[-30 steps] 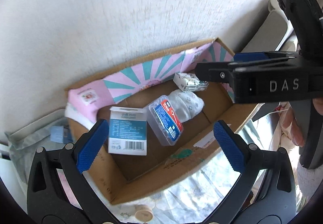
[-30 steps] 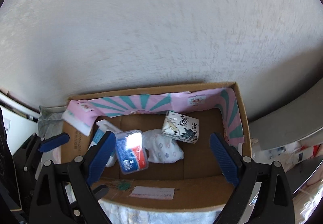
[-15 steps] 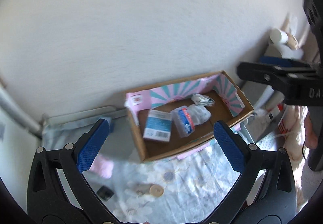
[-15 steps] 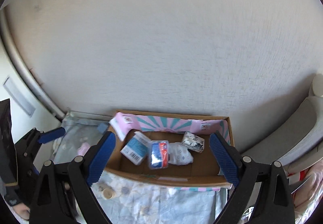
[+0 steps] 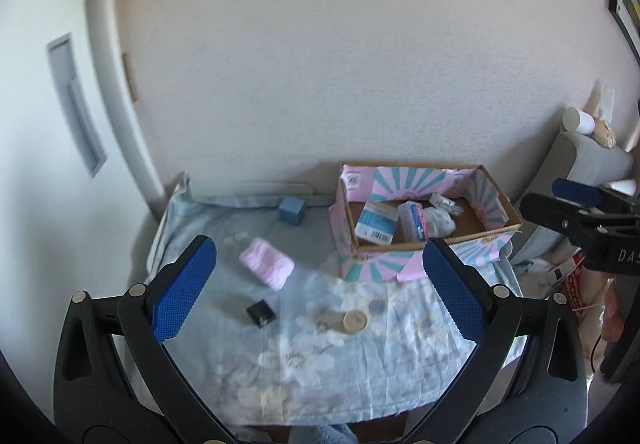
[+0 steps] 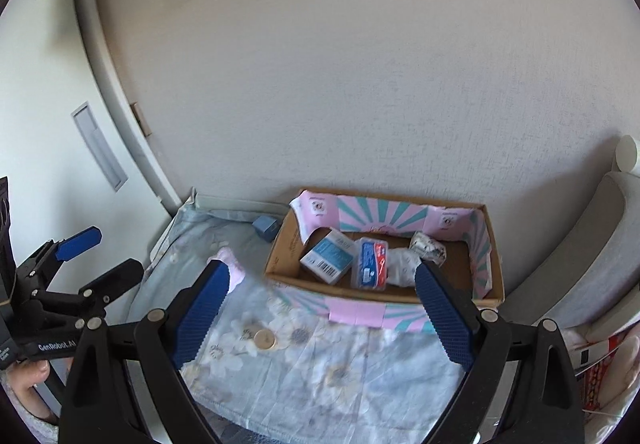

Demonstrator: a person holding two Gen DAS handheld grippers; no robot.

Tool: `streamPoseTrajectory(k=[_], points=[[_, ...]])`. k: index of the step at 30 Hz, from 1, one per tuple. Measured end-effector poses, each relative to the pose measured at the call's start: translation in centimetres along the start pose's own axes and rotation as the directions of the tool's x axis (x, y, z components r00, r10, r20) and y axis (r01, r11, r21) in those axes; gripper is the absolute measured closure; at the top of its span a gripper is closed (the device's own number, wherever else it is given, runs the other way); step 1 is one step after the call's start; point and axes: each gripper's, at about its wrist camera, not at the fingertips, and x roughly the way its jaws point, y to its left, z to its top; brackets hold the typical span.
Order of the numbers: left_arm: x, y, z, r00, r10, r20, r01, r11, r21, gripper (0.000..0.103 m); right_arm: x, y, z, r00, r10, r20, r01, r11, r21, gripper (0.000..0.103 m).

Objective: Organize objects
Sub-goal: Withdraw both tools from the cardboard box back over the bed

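Both grippers held high and back, likely to survey. Left gripper (image 5: 320, 288) and right gripper (image 6: 320, 308): fingers spread, empty. Box (image 5: 496, 199) beyond right fingertips holds 4 items; pink cloth (image 5: 267, 262), black piece (image 5: 261, 312), disc (image 5: 355, 321) between the left fingers on the table (image 5: 360, 372).

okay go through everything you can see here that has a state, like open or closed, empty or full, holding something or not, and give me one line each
Left gripper: open, holding nothing.
Right gripper: open, holding nothing.
Cardboard box with pink and teal lining: open-topped, partly filled.
Blue and white carton: in the box, lying flat.
Clear plastic case with red and blue label: in the box, looks closed.
Pink folded cloth: on the bed, outside the box.
Small blue cube: outside the box.
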Motion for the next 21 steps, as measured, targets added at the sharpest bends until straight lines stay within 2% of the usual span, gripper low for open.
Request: streamPoseTrajectory(k=[3,7,21], points=[[-1.3,1.0,-2.5,1.000,-0.002,0.000,0.002,0.999,-0.046,0.000,-0.4,0.7,-2.4,1.000,0.009,-0.005,-0.009,1.000,-0.001,0.010],[-2.3,1.6,-4.7,1.000,0.011,-0.012,-0.012,0.998,-0.064,0.000,-0.4,1.2,-4.9,0.999,0.029,-0.016,-0.029,1.000,-0.005,0.010],[-3.6,2.5,-5.3,0.999,0.047,-0.001,-0.047,0.997,-0.064,0.000,-0.6,2.5,-6.4,0.998,0.059,0.003,-0.059,0.998,-0.030,0.010]])
